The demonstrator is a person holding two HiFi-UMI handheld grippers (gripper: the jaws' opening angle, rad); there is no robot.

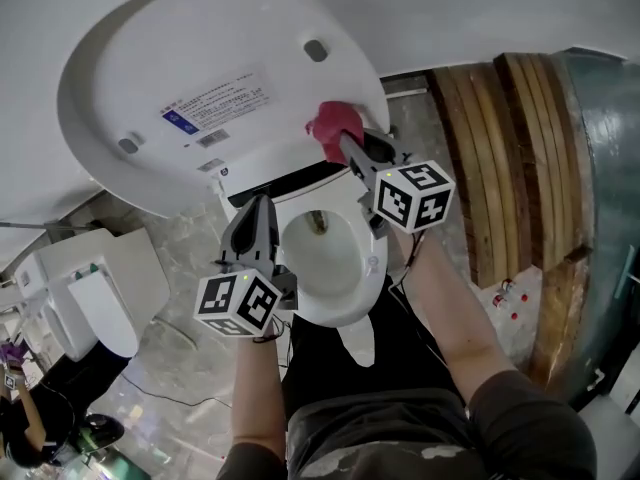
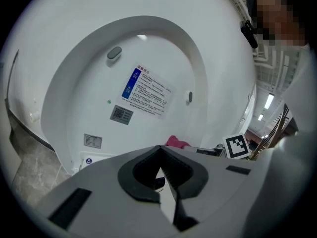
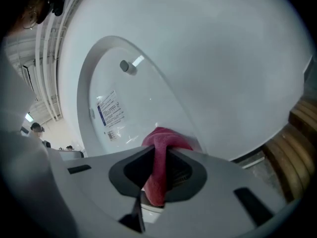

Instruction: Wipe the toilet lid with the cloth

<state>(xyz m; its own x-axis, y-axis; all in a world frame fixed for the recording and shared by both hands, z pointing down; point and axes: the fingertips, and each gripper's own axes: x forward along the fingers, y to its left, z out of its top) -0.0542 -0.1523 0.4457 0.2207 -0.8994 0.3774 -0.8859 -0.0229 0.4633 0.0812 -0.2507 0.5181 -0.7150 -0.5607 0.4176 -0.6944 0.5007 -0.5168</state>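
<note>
Head view, left to right. A second white toilet (image 1: pixel 92 308) stands at far left on the grey marbled floor (image 1: pixel 180 258). The toilet lid (image 1: pixel 150 58) is raised, its underside facing the camera, with a printed label (image 1: pixel 215 103) near its middle.

Left gripper (image 1: pixel 262 203) is near the left rim of the open bowl (image 1: pixel 325 298), below the lid and apart from it. Its marker cube (image 1: pixel 238 303) is on the near side. In the left gripper view, the left gripper (image 2: pixel 159 150) has its jaws closed together with nothing between them, and they point at the lid's underside (image 2: pixel 89 93).

Right gripper (image 1: pixel 348 146) is further right and further from the camera. Its jaws are clamped on the pink cloth (image 1: pixel 330 126). The cloth is bunched at the lid's right rim, close to the hinge end. Right gripper view confirms: the cloth (image 3: pixel 159 167) hangs in a fold between the pads, its top bulging out against the lid edge (image 3: pixel 163 108).

Curved wooden planks (image 1: pixel 510 168) stand at far right.
</note>
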